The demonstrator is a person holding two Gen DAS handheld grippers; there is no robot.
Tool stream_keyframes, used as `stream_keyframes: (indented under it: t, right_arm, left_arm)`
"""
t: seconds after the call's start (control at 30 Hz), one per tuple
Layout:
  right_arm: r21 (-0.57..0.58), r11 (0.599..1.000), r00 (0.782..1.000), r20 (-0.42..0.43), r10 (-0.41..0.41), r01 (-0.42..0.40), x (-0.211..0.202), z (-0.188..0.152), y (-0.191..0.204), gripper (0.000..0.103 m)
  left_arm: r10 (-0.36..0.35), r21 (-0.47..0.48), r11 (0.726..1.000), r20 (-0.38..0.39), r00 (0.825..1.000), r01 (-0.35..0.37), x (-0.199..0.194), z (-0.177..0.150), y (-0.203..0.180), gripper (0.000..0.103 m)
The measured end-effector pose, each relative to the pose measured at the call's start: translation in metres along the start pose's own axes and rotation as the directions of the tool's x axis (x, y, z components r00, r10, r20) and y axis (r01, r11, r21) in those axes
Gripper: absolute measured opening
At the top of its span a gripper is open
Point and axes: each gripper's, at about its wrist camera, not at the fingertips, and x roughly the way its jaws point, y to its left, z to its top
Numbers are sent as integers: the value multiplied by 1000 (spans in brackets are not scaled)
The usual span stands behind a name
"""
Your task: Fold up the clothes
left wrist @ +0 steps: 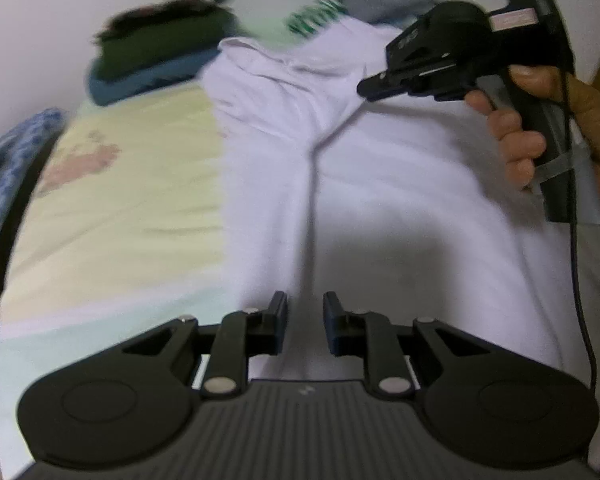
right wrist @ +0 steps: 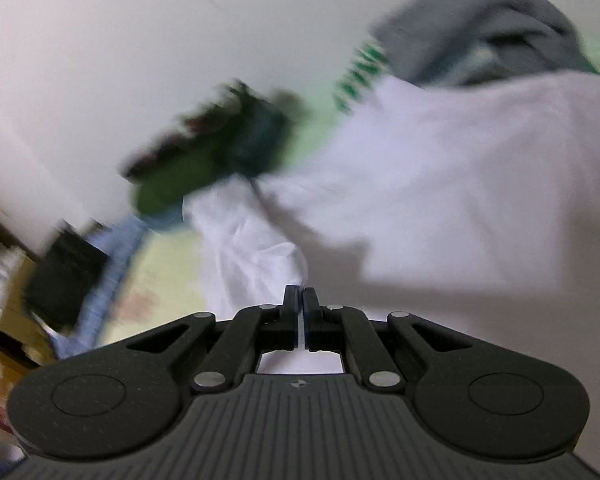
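Left wrist view shows the left gripper (left wrist: 305,312) hovering with jaws parted and empty above the white garment (left wrist: 380,184), soft and creased, spread on the pale yellow sheet (left wrist: 132,200). Right gripper (right wrist: 302,300), nearly closed, seems to pinch a sleeve (right wrist: 252,256), probably to fold it inward; folded dark clothes (left wrist: 156,52) sit far left.
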Motion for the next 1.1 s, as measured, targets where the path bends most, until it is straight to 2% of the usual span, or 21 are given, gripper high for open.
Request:
stream_keyframes:
  t: [0.03,0.1,0.2,0.27,0.33,0.4,0.5,0.53,0.6,0.63,0.67,0.7,0.73,0.83,0.93,1.0,1.07,1.1]
  right_arm:
    - [-10,999,999,-17,-31,31,1,-2,-6,12]
    - [-25,997,997,-16,-78,78,-2,-1,-13,19]
    - [-107,991,996,62,-72,78,-11,13,-2,37]
    - [-240,969,996,81,-34,52,-3,26,21,43]
    - [-408,912,998,69,-4,32,14,35,51,52]
    - [-575,817,997,79,-3,48,37,36,79,59]
    - [-734,670,992,122,-34,113,74,34,110,63]
    - [-745,659,993,112,-33,106,85,36,115,63]
    - [-730,680,998,67,-23,65,102,44,118,62]
    - [-717,696,999,42,-20,44,108,47,117,55]
    - [-701,713,1000,14,-22,26,111,52,112,43]
    - [-679,734,1000,-9,-26,13,113,57,107,6]
    - [-640,768,1000,-14,-27,12,110,62,97,3]
    - [-480,877,999,41,1,18,84,83,57,3]
    - [-320,947,997,72,-9,31,61,99,14,3]
    - [-293,953,994,88,-58,81,55,100,-5,3]
    - [-290,953,996,65,-68,84,51,97,-22,9]
    - [-272,960,997,58,-55,69,45,95,-28,16]
  left_arm:
    - [-10,28,1000,0,1000,10,-1,0,-6,28]
    - [-26,100,995,18,999,24,-6,1,-12,50]
    - [-30,196,981,70,997,15,-16,14,-12,53]
    - [9,255,966,107,994,-36,-13,31,-13,54]
    - [54,319,943,141,988,-97,3,48,-15,55]
    - [72,361,924,155,985,-125,24,64,-17,56]
    - [94,389,910,148,984,-146,56,81,-21,56]
    - [109,399,903,154,982,-163,65,85,-23,56]
    - [118,408,896,158,980,-173,77,87,-24,58]
    - [121,411,894,157,980,-177,82,88,-24,59]
    - [127,413,892,157,979,-182,87,88,-25,60]
    - [131,420,888,162,978,-189,89,88,-26,60]
    - [133,430,882,172,976,-196,90,88,-27,60]
    - [114,463,866,189,975,-191,91,90,-32,60]
    - [81,485,858,198,977,-169,94,94,-37,60]
    - [49,483,865,190,980,-137,97,100,-39,53]
    - [21,472,875,180,983,-105,100,107,-42,49]
    - [18,467,879,179,984,-101,101,109,-43,49]
